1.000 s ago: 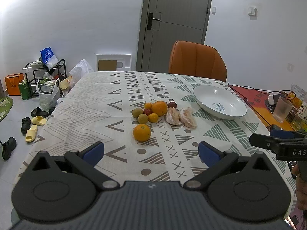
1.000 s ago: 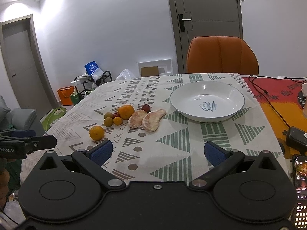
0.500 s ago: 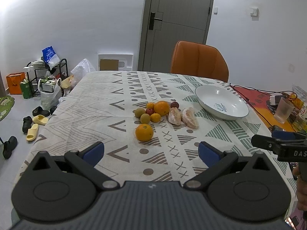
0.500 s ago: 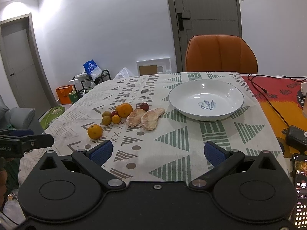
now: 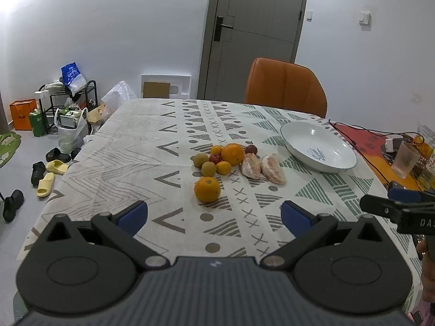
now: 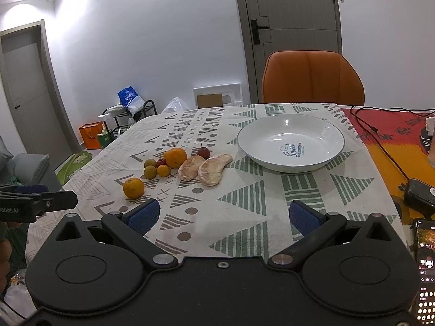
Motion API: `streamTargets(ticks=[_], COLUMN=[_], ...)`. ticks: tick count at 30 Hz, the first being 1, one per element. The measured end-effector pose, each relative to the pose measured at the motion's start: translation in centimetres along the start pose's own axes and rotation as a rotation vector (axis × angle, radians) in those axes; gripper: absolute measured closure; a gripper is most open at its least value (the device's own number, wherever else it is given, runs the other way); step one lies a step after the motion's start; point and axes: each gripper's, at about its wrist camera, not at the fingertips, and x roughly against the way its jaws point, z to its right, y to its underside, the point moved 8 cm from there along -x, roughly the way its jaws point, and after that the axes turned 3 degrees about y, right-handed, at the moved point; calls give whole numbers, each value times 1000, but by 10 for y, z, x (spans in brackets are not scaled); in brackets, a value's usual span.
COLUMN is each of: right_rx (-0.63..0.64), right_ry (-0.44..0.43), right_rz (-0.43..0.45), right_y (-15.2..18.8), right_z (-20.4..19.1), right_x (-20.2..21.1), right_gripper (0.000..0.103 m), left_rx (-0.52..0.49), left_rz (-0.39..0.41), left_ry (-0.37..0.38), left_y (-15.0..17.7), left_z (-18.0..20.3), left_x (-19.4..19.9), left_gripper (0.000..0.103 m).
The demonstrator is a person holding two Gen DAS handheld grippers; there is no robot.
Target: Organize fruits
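Note:
A cluster of fruit lies mid-table: a lone orange [image 5: 207, 189] [image 6: 133, 188] nearest me, a bigger orange [image 5: 232, 154] [image 6: 176, 158], small green and red fruits, and two peeled pomelo segments [image 5: 272, 168] [image 6: 214, 169]. An empty white bowl [image 5: 318, 146] [image 6: 290, 143] sits to their right. My left gripper [image 5: 214, 217] is open and empty, short of the lone orange. My right gripper [image 6: 222, 214] is open and empty, near the table's front edge, short of the bowl and segments.
The table wears a patterned cloth [image 6: 244, 195]. An orange chair [image 6: 312, 78] stands at the far side. Cables, a glass [image 5: 406, 160], a black adapter [image 6: 420, 195] and a phone [image 6: 425, 266] lie at the right. Shoes and bags sit on the floor at left [image 5: 49, 163].
Both grippers have eased slightly, shifting the view of the fruit a little; jaws stay open and nothing on the table has moved.

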Motion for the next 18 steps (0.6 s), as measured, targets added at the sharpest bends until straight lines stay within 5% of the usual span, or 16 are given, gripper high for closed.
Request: streamTargets(ticks=[18], right_rx=[26], right_ry=[-10], right_rz=[-28], right_y=[-9], right_z=[-1], right_x=[-51], right_gripper=[0], left_rx=[24], left_rz=[-12], left_ry=[1], left_y=[-8], left_z=[-15], left_x=[-54], left_gripper=[2])
